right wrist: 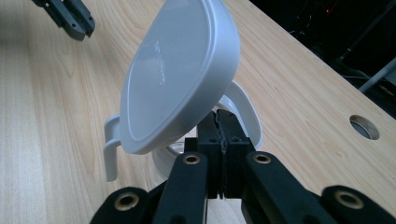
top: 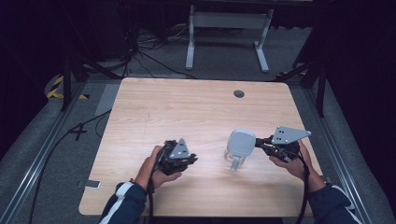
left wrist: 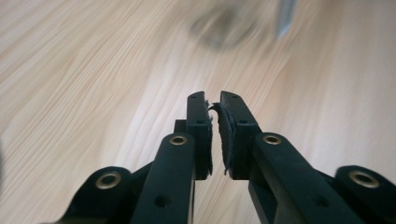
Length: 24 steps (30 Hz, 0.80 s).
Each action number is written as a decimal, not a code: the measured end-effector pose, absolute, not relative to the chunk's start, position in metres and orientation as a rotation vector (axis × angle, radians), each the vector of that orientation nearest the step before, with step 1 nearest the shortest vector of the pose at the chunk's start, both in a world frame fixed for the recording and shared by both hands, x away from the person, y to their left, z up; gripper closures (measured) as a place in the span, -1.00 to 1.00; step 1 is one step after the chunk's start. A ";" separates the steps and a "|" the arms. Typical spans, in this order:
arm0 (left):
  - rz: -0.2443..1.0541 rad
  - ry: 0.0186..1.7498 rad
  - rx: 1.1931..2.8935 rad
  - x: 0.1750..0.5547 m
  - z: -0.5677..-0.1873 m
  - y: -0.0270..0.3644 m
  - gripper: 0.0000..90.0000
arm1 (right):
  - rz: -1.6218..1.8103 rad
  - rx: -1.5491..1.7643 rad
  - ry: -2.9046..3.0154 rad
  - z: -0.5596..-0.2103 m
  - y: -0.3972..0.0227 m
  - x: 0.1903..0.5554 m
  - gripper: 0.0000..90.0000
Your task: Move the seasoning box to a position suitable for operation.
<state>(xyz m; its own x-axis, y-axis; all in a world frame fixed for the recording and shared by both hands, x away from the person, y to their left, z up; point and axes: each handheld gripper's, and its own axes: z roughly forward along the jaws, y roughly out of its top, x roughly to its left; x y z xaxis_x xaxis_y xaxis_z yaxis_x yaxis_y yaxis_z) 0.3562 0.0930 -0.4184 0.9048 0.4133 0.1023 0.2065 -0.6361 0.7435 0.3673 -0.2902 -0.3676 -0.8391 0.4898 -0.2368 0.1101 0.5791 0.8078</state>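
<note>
Carefully now: the right gripper [top: 264, 143] tips the lid [top: 241, 143] up off the jug [top: 230, 157] on the worktop [top: 196, 116].

Its fingers [right wrist: 227, 128] are pressed together at the lid's rear edge, seemingly pinching a thin tab there, though the lid hides the contact. The jug stands right of centre, near the front edge, with its handle [top: 236, 163] toward the person. The left gripper [top: 187, 158] is well apart to the left, its fingers [left wrist: 198, 122] a narrow slit apart with nothing between them. To do this well, I judge the lid should swing slowly about its hinge side, while the left gripper comes in to steady the handle so the jug neither slides nor tips.
</note>
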 end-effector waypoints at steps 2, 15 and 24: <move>0.342 0.494 2.251 0.354 -0.425 0.115 0.84 | 1.183 0.487 2.375 -0.367 -0.292 0.366 0.99; 0.346 0.714 2.228 0.352 -0.455 0.184 0.64 | 1.215 0.461 2.401 -0.364 -0.292 0.356 0.99; 0.294 0.757 2.216 0.354 -0.469 0.192 0.48 | 1.216 0.419 2.422 -0.363 -0.289 0.353 0.99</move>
